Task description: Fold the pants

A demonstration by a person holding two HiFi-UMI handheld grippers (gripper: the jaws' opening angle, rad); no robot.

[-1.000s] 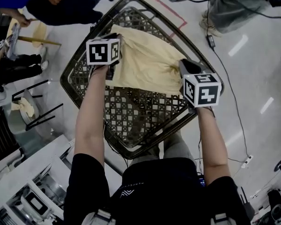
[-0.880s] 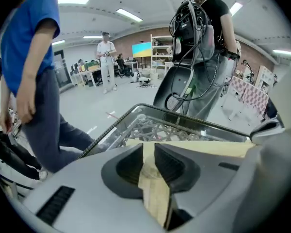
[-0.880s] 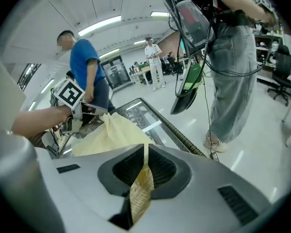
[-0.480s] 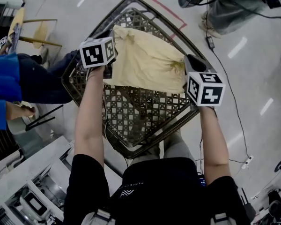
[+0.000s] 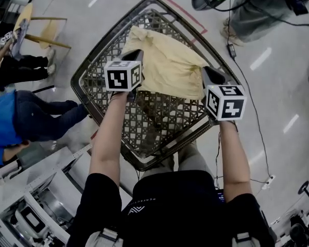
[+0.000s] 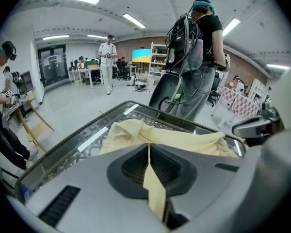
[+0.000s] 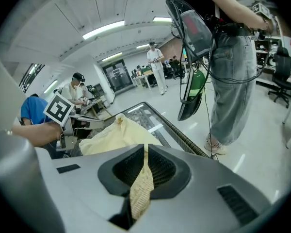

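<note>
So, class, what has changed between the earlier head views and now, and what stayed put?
The left gripper moved nearer the person and rightward along the pants; its fingers have just been closing and now pinch the cloth. The right gripper stays shut on the pants' right edge; the pants stay on the lattice table.

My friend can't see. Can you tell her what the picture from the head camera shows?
Seen from above, a person holds yellow pants on a lattice-topped table, one gripper pinching each side. The left gripper, whose jaws have just closed on the cloth, grips the left edge; the right gripper grips the right. Other people stand nearby.
</note>
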